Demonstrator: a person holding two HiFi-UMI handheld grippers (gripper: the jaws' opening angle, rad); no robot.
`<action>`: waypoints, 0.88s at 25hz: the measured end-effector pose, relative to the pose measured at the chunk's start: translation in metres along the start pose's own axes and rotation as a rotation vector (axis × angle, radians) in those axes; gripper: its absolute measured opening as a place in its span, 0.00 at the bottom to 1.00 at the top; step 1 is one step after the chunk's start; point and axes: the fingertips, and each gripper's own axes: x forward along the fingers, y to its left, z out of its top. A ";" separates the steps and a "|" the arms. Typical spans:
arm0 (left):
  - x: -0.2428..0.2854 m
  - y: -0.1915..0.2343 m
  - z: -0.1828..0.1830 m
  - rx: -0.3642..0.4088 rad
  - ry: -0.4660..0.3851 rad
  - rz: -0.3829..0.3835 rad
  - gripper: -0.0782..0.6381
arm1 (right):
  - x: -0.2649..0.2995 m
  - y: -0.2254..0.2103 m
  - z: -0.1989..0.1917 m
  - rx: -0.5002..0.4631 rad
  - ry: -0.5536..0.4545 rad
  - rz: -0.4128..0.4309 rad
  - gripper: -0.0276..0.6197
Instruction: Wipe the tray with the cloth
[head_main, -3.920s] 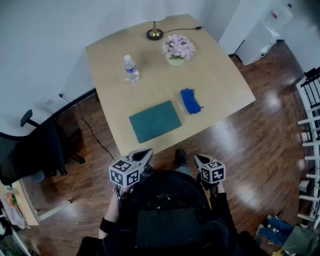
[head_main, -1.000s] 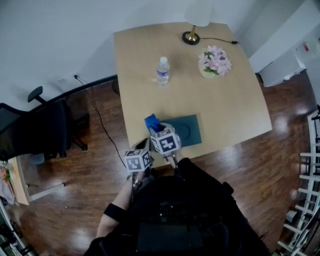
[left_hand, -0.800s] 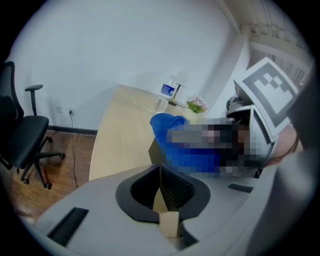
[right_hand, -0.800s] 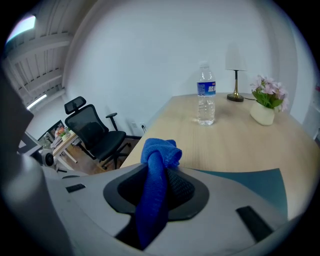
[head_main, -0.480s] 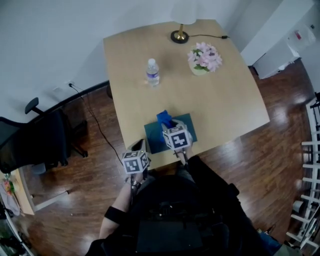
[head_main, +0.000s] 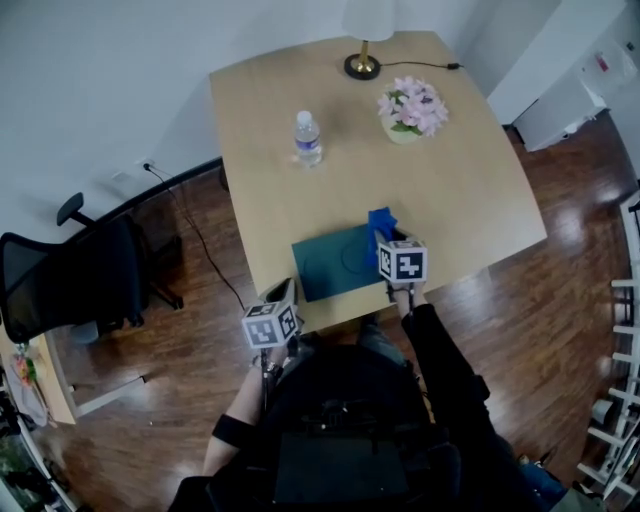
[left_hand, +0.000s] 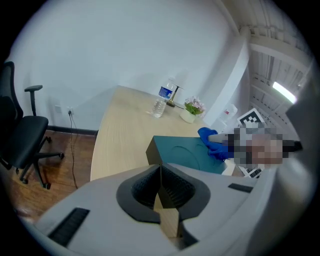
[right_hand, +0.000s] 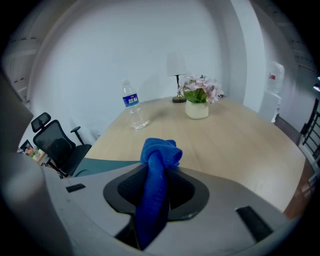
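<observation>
Cloth (head_main: 381, 224) moved right, across tray (head_main: 325, 268)

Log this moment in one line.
task: wipe tray | right gripper: shut on cloth, at tray's right edge | left gripper: shut, empty, near table edge

Bare tabletop (head_main: 455, 200) right of tray (head_main: 325, 265), bottle (head_main: 308, 137), flowers (head_main: 411, 108), lamp (head_main: 362, 66) stand along far end

Left gripper (head_main: 282, 293), lower centre-left: jaws together, empty. Right gripper (head_main: 388, 240), centre right, arm extended: jaws clamped on cloth (head_main: 379, 222).
</observation>
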 end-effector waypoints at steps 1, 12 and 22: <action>0.000 -0.001 0.000 0.003 -0.001 -0.002 0.11 | 0.000 0.000 0.001 -0.003 -0.001 -0.001 0.20; -0.012 0.003 0.005 0.016 -0.024 -0.009 0.11 | -0.017 0.152 -0.009 -0.188 0.003 0.272 0.20; -0.024 0.006 0.006 0.042 -0.024 -0.020 0.11 | 0.017 0.214 -0.047 -0.334 0.084 0.282 0.20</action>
